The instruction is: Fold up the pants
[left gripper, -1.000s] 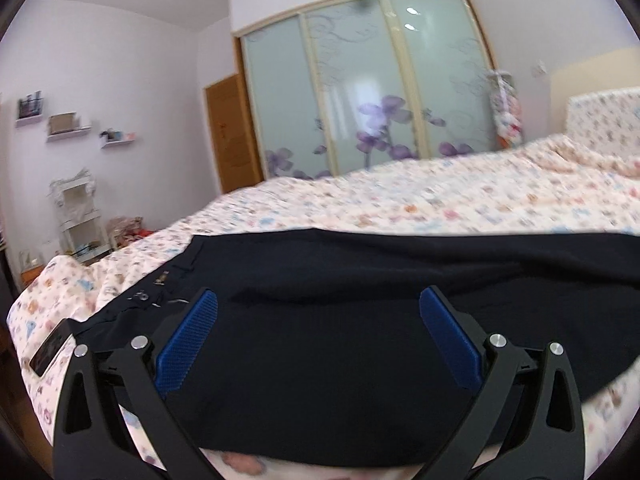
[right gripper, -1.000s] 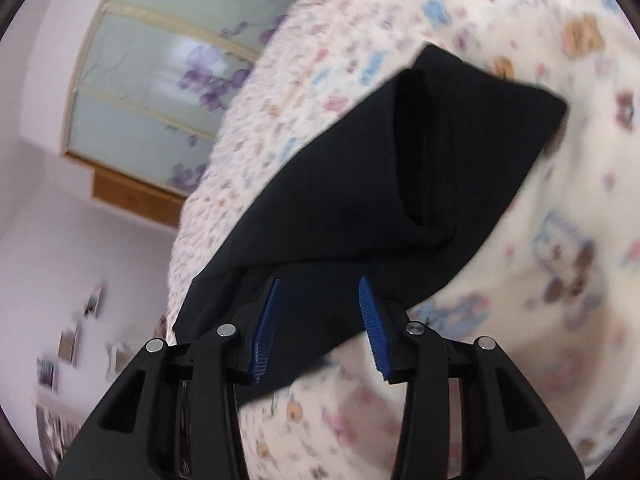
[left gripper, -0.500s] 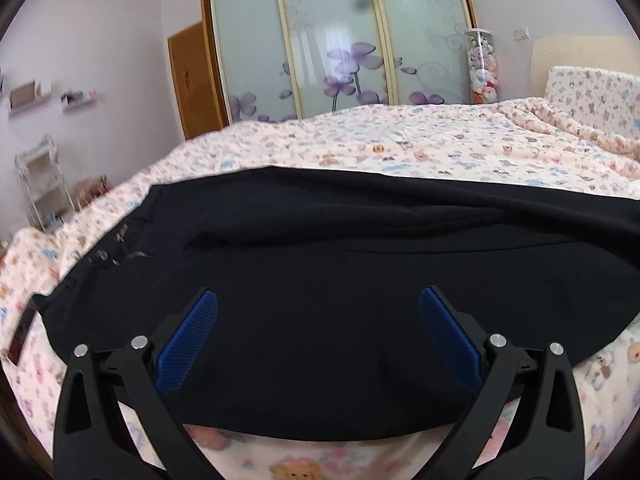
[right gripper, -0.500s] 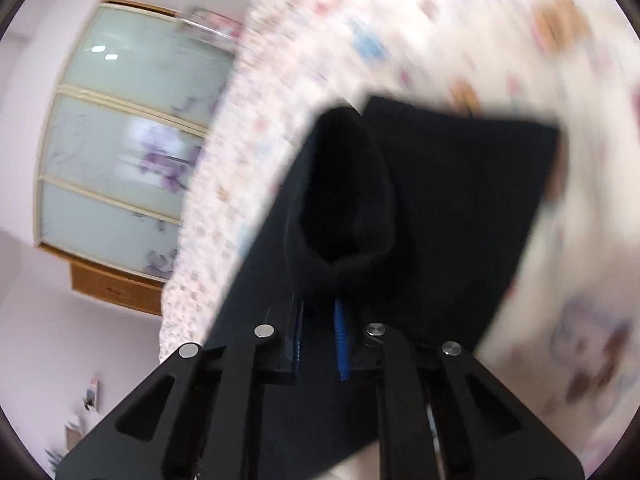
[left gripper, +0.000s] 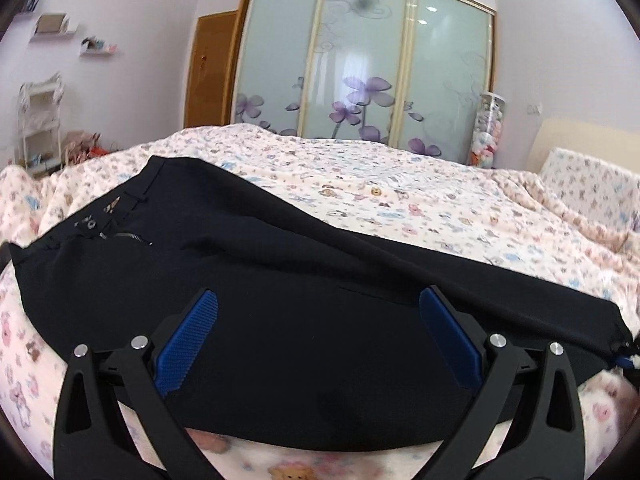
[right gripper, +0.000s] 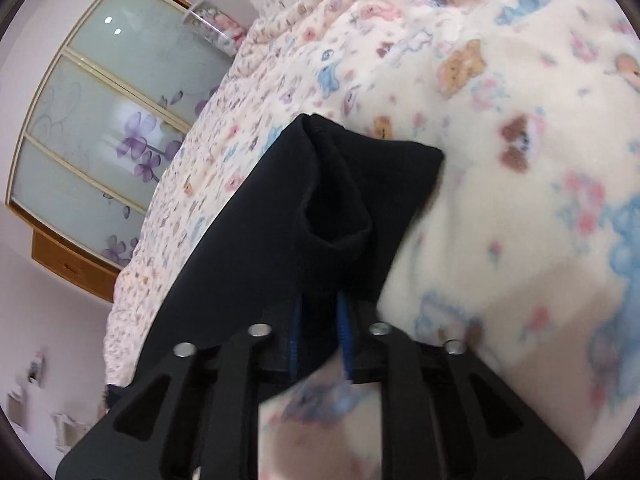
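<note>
Black pants (left gripper: pixel 304 304) lie lengthwise across a bed with a floral, teddy-print cover (left gripper: pixel 400 200). The waistband with zipper and button (left gripper: pixel 120 234) is at the left. My left gripper (left gripper: pixel 318 332) is open, its blue pads wide apart just above the middle of the pants near the front edge. My right gripper (right gripper: pixel 318 336) is shut on the leg-hem end of the pants (right gripper: pixel 332 216), the cloth bunched between its pads and lifted a little. That gripper's tip also shows in the left wrist view at the far right (left gripper: pixel 624 354).
A sliding wardrobe with frosted flower-print doors (left gripper: pixel 368 68) stands behind the bed. A wooden door (left gripper: pixel 208 68) and wall shelves (left gripper: pixel 52 28) are at the left. A white shelf rack (left gripper: pixel 38 120) stands by the bed's left side. A headboard (left gripper: pixel 580 140) is at the right.
My right gripper closed on the hem end of the pants and lifted it slightly. My left gripper stayed open and swung its view to the right over the pants.
</note>
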`<state>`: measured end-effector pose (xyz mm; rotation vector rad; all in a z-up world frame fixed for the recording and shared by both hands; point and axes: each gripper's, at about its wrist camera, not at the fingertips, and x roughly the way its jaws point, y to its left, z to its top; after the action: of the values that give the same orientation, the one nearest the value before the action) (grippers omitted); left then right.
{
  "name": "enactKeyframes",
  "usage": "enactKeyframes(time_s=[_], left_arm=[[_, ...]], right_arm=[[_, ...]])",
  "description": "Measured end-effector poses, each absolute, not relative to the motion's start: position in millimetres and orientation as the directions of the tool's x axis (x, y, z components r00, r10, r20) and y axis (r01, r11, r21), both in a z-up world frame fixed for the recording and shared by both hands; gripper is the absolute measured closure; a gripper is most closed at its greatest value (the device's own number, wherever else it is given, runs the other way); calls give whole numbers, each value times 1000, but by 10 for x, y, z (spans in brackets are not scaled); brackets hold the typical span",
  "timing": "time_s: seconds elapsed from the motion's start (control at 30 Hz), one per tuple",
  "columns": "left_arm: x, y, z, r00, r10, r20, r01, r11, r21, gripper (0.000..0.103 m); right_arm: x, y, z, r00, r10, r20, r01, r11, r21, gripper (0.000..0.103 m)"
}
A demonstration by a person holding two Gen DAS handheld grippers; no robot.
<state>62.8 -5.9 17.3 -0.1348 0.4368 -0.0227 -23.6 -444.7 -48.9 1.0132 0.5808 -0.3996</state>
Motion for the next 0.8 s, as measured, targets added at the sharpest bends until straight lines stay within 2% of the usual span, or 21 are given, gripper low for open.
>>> enactKeyframes(time_s=[0.07,0.13,0.2,0.23,0.33,0.4,0.53,0.7,0.73,0.8], left_arm=[[651,-24,167,905,-23,-425,-43,988,-146,2],[673,27,160,902,-46,-428,-40,981,-190,2],[685,100,151,902,-106,-419,-16,961,-276,2],[683,135,143,900,-123,-418,-16,949,-314,2],[700,185,124,887,-108,-449,-47,946,-320,2],[703,231,128,891,-97,-443,-57,945,-321,2],[639,328,152,915,-60,-399,-88,936,-341,2],[672,352,150,907,-62,-417,-91,937,-338,2],[680,362,149,907,-58,-416,-94,937,-336,2],[685,376,146,908,-40,-416,-109,938,-328,2]], right_arm=[[-403,-4459,-392,789,-52,-612,559,473,681,65],[-513,-4335,-248,814,-49,-579,513,530,676,57],[-503,-4124,-151,849,34,-527,415,575,705,57],[-413,-3964,-122,863,136,-487,331,575,748,57],[-41,-3526,-166,840,365,-401,194,489,851,58],[219,-3257,-298,808,445,-385,202,404,892,58],[501,-3032,-561,782,434,-447,322,332,887,61],[590,-3111,-651,816,343,-465,371,306,877,62],[617,-3130,-671,814,332,-477,384,308,870,64],[612,-3137,-697,824,304,-478,396,294,870,77]])
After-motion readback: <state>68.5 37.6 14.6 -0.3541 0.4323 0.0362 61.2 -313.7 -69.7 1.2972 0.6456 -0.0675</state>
